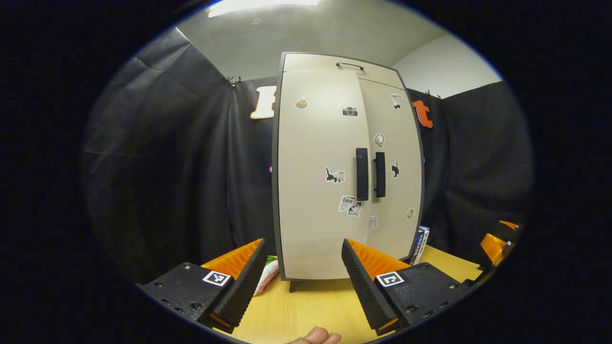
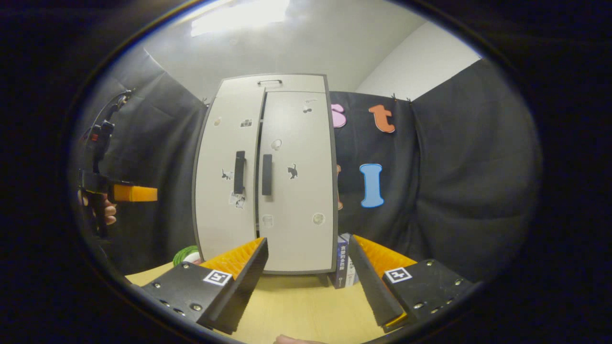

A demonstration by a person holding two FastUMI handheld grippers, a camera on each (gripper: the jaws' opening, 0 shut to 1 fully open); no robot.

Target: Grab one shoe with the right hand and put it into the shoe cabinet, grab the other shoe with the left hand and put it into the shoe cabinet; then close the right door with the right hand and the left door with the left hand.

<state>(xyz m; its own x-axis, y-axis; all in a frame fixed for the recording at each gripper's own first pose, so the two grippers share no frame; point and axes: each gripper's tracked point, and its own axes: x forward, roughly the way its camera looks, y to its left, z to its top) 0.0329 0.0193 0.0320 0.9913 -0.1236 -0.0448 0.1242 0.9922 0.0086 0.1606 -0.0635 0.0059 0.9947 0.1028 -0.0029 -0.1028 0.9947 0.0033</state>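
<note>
Both tongs, left (image 1: 302,277) and right (image 2: 308,282), spread and empty, face the cabinet (image 1: 346,167), its doors seemingly shut, suggesting completion.

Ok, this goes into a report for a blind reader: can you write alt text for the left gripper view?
A pale shoe cabinet stands on a wooden table, both doors looking shut, two dark handles side by side. The left gripper points at it, open and empty, with books beside the cabinet.
</note>
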